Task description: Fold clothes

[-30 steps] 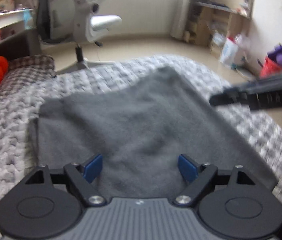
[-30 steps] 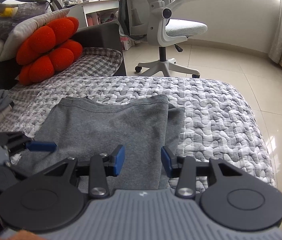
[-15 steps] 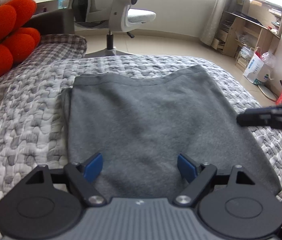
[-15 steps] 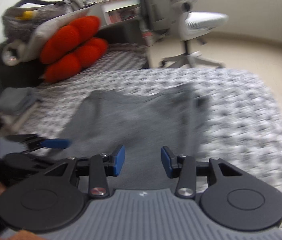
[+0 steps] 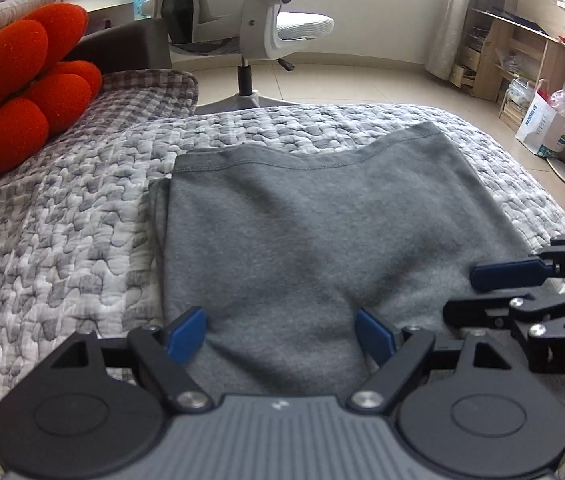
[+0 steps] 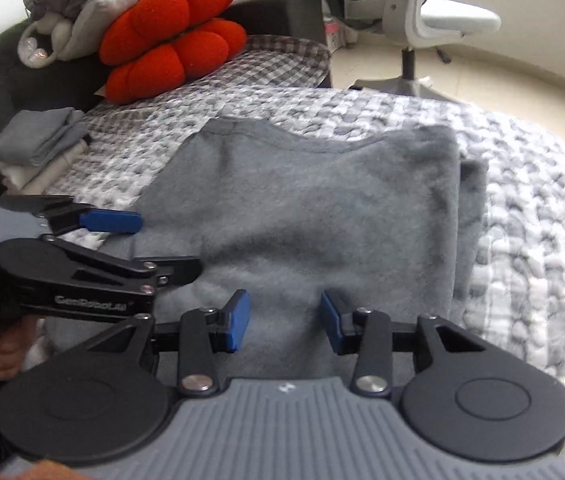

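Note:
A grey folded garment (image 5: 302, 248) lies flat on the quilted bed, its stitched hem at the far side; it also shows in the right wrist view (image 6: 314, 216). My left gripper (image 5: 280, 334) is open and empty, low over the garment's near edge. My right gripper (image 6: 284, 326) is open and empty, also over the near edge. Each gripper shows in the other's view: the right one (image 5: 514, 280) at the garment's right side, the left one (image 6: 122, 240) at its left side.
The grey-white quilt (image 5: 62, 240) covers the bed. A red cushion (image 5: 22, 96) lies at the far left. A stack of folded clothes (image 6: 38, 148) sits left of the garment. A white office chair (image 5: 266, 36) and shelves (image 5: 522, 52) stand beyond the bed.
Both grippers have swung and drawn closer together at the garment's near edge. The right gripper now sits nearer the left one. Both stay open; the garment lies as before.

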